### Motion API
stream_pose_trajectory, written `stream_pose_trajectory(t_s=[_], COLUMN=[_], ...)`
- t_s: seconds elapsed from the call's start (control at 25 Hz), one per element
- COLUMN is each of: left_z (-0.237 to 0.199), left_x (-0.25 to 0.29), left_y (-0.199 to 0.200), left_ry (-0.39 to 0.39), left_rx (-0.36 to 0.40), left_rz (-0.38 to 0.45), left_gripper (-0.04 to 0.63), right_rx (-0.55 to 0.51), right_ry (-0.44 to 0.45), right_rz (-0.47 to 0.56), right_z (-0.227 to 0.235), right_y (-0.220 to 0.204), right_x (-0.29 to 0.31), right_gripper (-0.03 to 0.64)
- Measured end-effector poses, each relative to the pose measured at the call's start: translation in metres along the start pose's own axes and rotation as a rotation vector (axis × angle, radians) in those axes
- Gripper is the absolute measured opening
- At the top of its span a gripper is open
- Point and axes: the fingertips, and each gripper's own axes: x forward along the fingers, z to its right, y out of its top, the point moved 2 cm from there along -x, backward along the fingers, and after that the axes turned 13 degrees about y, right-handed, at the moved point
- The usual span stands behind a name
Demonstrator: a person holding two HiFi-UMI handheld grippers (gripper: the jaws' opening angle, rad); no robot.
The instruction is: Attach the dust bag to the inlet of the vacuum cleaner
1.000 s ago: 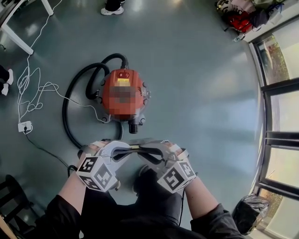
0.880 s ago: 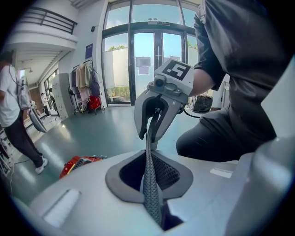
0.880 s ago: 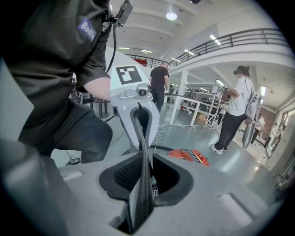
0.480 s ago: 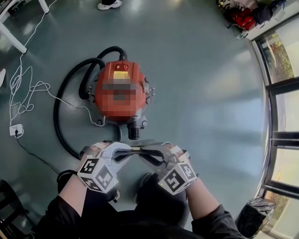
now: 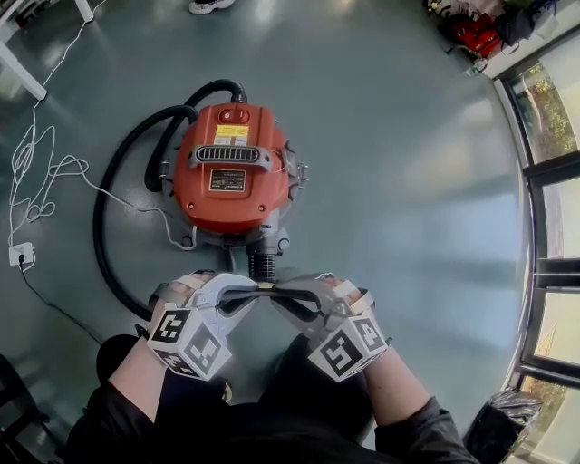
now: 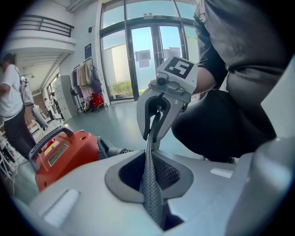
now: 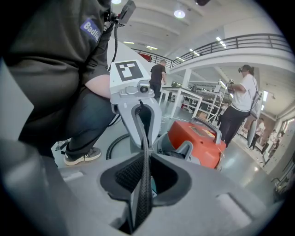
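Your left gripper [image 5: 255, 288] and right gripper [image 5: 274, 288] meet tip to tip, both clenched nearly flat; the right's jaws have just been closing. Whether the thin sliver [image 5: 264, 285] at the tips is the dust bag cannot be told. Just beyond them sits the black ribbed inlet [image 5: 261, 263] of the round red plastic vacuum cleaner [image 5: 231, 172].

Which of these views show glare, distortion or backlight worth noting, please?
Head view: fisheye bows the window frames; pale sheen on the floor; vacuum cleaner sharp. Left gripper view: glass doors glare bright behind, black corners. Right gripper view: ceiling lamp flares; dust bag crisp up close.
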Motion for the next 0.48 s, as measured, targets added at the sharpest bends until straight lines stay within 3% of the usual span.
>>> stream_pose_trajectory(t_s=[0.48], left_z=[-0.015], left_x=[0.012], left_y=[-0.010], left_ry=[0.050], left_rx=[-0.005], left_rz=[-0.002], left_gripper=[0.057], right_rx=[-0.021], right_ry=[-0.039], right_rz=[-0.007], right_z=[0.017], right_y=[-0.007], right_x=[0.010], right_gripper=[0.041])
